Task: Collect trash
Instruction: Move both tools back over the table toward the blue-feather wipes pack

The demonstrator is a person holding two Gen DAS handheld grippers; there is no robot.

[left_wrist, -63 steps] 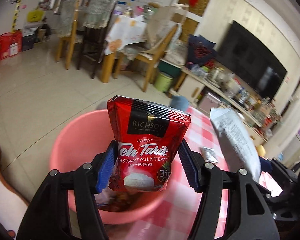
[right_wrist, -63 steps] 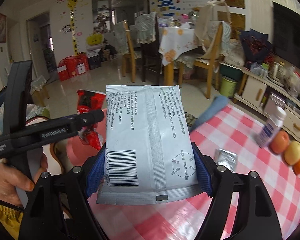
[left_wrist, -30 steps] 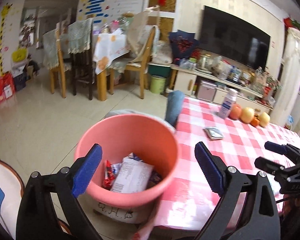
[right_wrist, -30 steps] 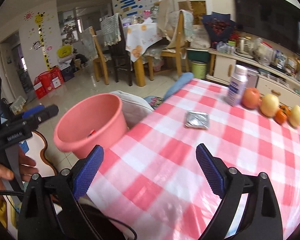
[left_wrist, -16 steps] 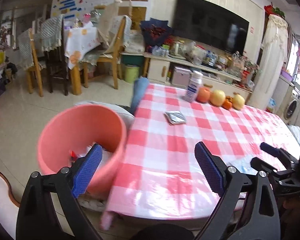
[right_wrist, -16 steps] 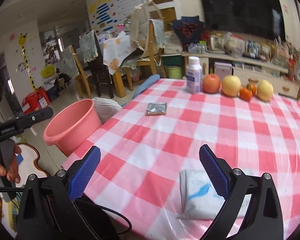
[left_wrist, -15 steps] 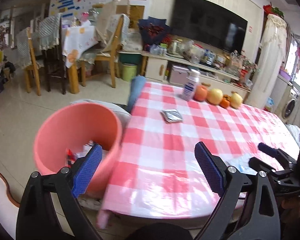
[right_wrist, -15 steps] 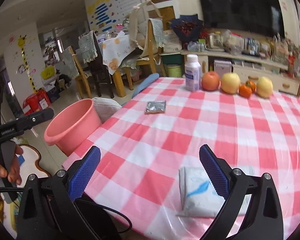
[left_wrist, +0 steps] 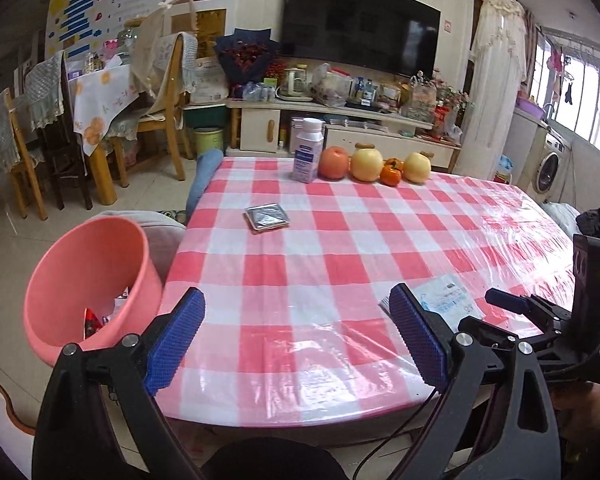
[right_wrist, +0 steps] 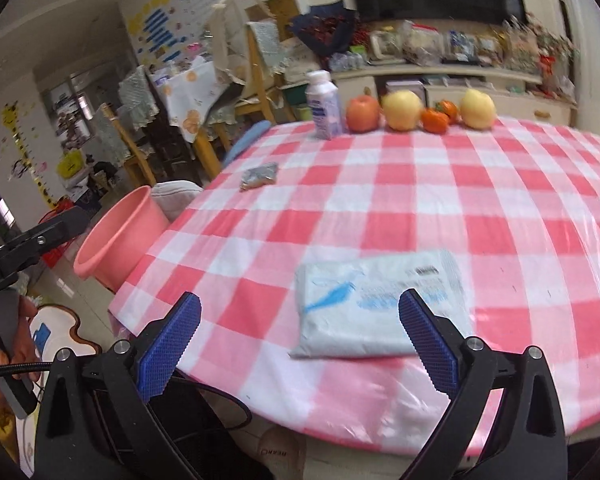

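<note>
A pink bucket stands on the floor at the table's left edge with wrappers inside; it also shows in the right wrist view. A white and blue packet lies near the table's front edge, just beyond my open, empty right gripper; it also shows in the left wrist view. A small silver packet lies farther back on the checked tablecloth, also in the right wrist view. My left gripper is open and empty over the table's front edge.
A white bottle and a row of fruit stand at the table's far edge. A grey cushioned seat sits behind the bucket. Chairs, a dining table and a TV cabinet stand beyond. The red-and-white checked table fills the middle.
Both grippers let their packets go into the bucket and opened. Both then swung right from the bucket to the table. The right gripper came close to the white and blue packet.
</note>
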